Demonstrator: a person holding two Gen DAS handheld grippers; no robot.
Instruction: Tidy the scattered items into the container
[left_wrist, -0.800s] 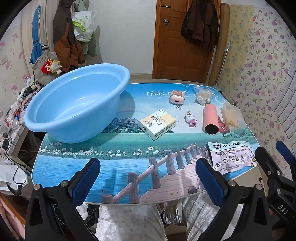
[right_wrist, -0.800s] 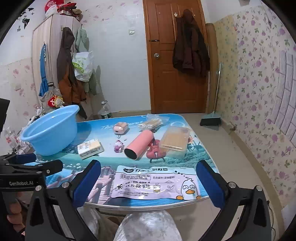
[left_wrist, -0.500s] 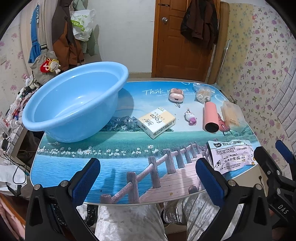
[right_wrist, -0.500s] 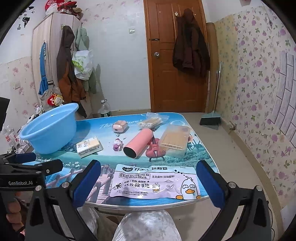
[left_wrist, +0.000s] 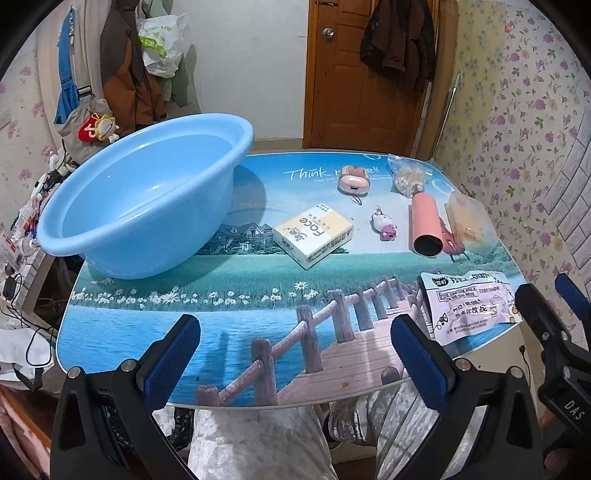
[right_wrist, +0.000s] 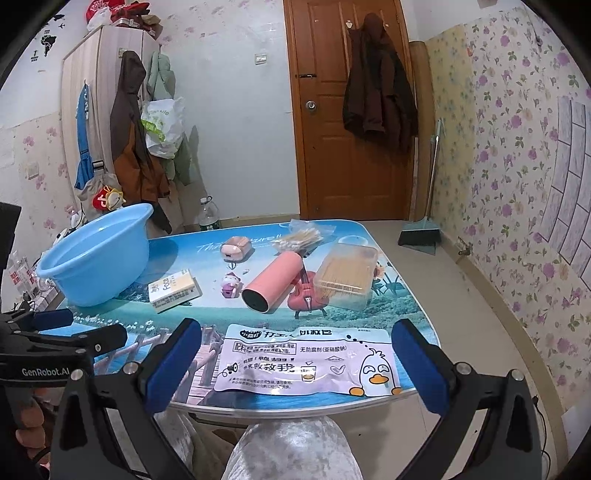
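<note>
**Both tongs spread at the near edge, nothing picked yet**

I start with the table (left_wrist: 229, 332), which carries everything. On its far left stands the blue basin (left_wrist: 140, 199), the container for the task; I see nothing inside it. On the near right corner lies the flat snack pouch (right_wrist: 306, 362), just in front of my right gripper (right_wrist: 295, 365). Farther right is the clear plastic box (right_wrist: 347, 277) with the pink tube (right_wrist: 273, 284) lying beside it, and something red is partly hidden between them. Near the middle sits the tissue pack (left_wrist: 312, 234). The smaller things are farther: a bag of cotton swabs (left_wrist: 406, 179), a small pink case (left_wrist: 354, 179) and a little figure keychain (left_wrist: 384, 223).

My left gripper (left_wrist: 295, 362) hangs over the near edge with its jaws spread wide and nothing between them. The right one is also spread wide and empty, and the pouch lies apart from its pads.

I judge the first step is to take the pouch with the right gripper. It is thin and flat, so I would come low at its near edge, which reaches the table edge, pinch the rim there, and then carry it left over the basin's rim before letting go.
</note>
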